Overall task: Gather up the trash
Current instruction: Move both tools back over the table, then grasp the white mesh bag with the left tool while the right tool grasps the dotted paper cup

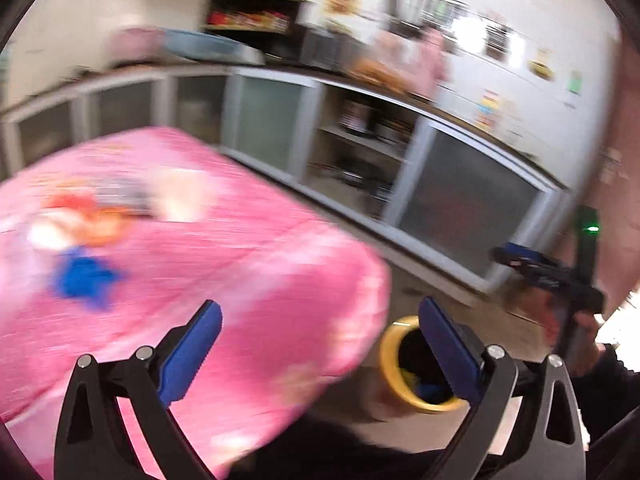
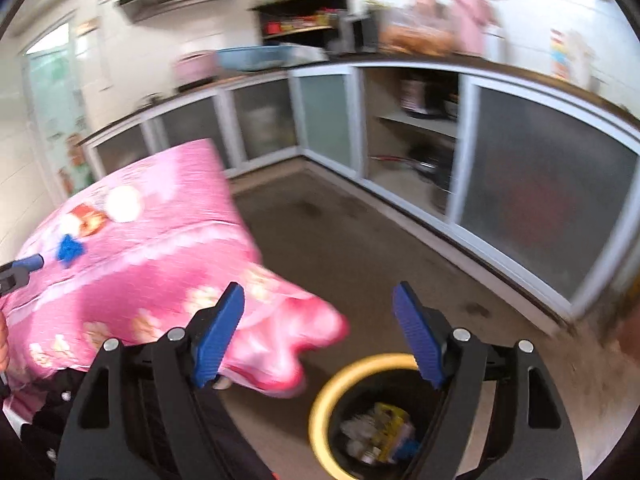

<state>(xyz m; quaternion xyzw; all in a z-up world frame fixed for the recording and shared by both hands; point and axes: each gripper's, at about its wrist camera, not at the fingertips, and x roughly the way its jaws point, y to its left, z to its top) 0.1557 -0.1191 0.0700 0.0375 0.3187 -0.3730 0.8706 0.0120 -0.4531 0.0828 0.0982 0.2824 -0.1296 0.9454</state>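
Both of your grippers hang above the floor by the near corner of a table draped in a pink cloth (image 1: 240,240). Your left gripper (image 1: 320,344) has its blue pads spread wide with nothing between them. Your right gripper (image 2: 318,324) is also open and empty, its jaws a little less wide.

Below them on the floor, just off the table's near corner, stands a yellow-rimmed bin (image 2: 320,400). In the right wrist view, crumpled wrappers lie inside it.

More trash lies on the table, toward its far left side: a blue scrap (image 1: 86,278), an orange and red wrapper (image 1: 92,220) just beyond it, and a white piece (image 1: 176,196) further back. From your left gripper these lie ahead and to the left, well apart from the pads. Your left hand looks the nearer one; its pad tip shows beside the blue scrap in the right wrist view.

Motion blur hides each piece's shape, so I cannot tell its long axis or which way it points.
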